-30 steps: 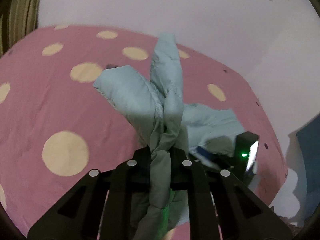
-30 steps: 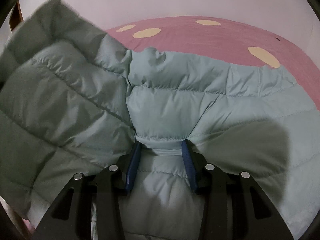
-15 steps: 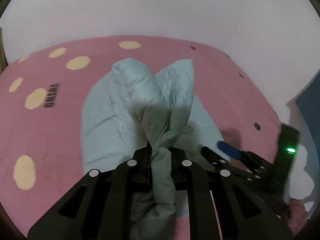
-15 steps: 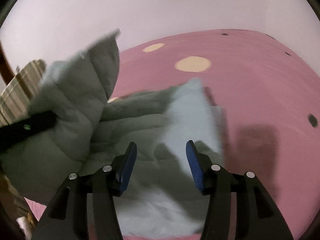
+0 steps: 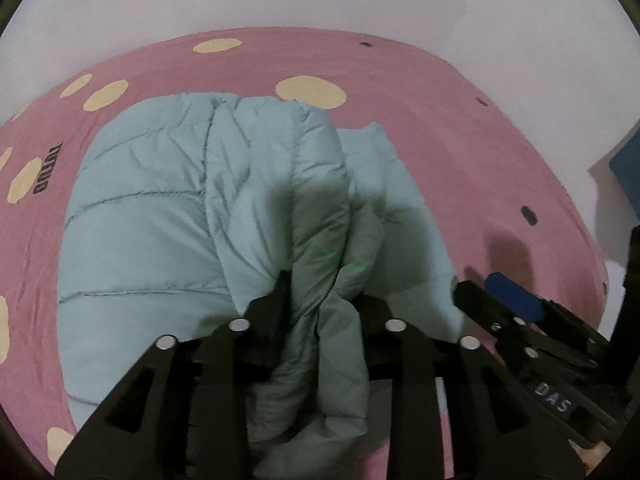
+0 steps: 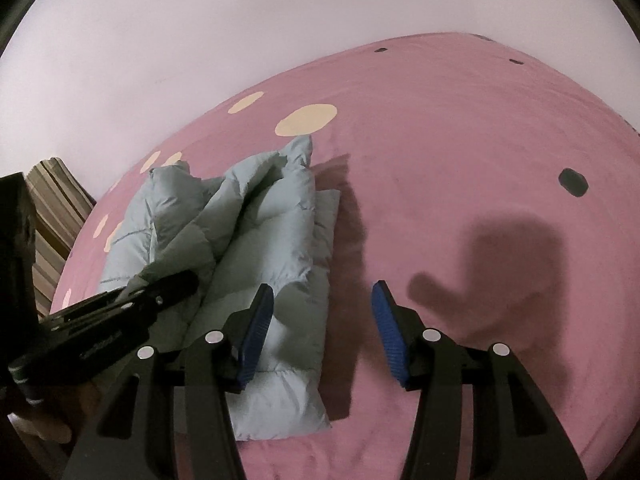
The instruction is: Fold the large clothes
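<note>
Pink spotted bedsheet [image 6: 460, 152] lies bare to the right of my pale-blue quilted puffer jacket [image 5: 168, 216]. My left gripper [image 5: 320, 300], jaws just easing apart, has a jacket fold bunched between them. My right gripper [image 6: 320, 320] gapes with nothing in it over the jacket's right edge.

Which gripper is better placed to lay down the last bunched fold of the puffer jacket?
Left: the left gripper has the jacket fold between its opening jaws. The right gripper is open and empty.

We see dim, even indoor light in both views. Fisheye distortion bows the pink bedsheet [image 6: 460, 152] and darkens the corners. Soft gripper shadows fall on the bedsheet right of the quilted jacket [image 6: 280, 240]. Focus is sharp, without glare.
</note>
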The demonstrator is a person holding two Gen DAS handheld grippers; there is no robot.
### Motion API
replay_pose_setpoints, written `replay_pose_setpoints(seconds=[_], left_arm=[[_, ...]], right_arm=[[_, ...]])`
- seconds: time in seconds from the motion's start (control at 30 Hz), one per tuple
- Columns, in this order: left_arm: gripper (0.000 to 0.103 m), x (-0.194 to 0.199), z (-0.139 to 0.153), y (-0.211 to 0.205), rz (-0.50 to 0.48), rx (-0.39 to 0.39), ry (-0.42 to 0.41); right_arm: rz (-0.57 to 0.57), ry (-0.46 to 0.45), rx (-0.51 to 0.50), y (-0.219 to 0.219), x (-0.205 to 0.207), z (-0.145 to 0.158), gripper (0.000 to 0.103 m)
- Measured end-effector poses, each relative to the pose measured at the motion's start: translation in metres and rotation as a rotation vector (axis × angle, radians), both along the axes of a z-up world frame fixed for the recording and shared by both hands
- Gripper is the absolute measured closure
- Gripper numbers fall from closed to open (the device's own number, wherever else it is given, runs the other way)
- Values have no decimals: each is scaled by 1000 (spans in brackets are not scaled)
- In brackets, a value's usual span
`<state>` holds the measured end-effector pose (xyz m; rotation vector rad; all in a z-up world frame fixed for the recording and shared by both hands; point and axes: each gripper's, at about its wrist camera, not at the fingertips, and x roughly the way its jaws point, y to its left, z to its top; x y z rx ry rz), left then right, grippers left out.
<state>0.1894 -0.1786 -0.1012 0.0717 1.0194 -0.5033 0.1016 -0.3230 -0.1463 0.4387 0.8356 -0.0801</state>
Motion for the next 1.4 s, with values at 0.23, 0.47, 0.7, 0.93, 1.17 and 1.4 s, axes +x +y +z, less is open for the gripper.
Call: replay_pose_setpoints(seconds=[0.23,0.47,0.7,0.93,1.17,1.4], left_arm=[[53,-23,35,13,-47,-95,-45],[44,-37,61,80,36,-166,-131],[43,-20,34,155,218,-101,-139],[43,-14,7,187,274,-107,-87],[43,-15,7,184,235,-175,-74],[42,-15,6,139,127,-164,-87]], right_arm=[[7,-15,-4,-8,8,10,52],[53,-38,31,12,14,28,42],[135,-40,71,52,37,38,35],[176,42,89,80,60,23,32],[195,66,127,70,58,19,91],[102,96,33,20,45,8,92]])
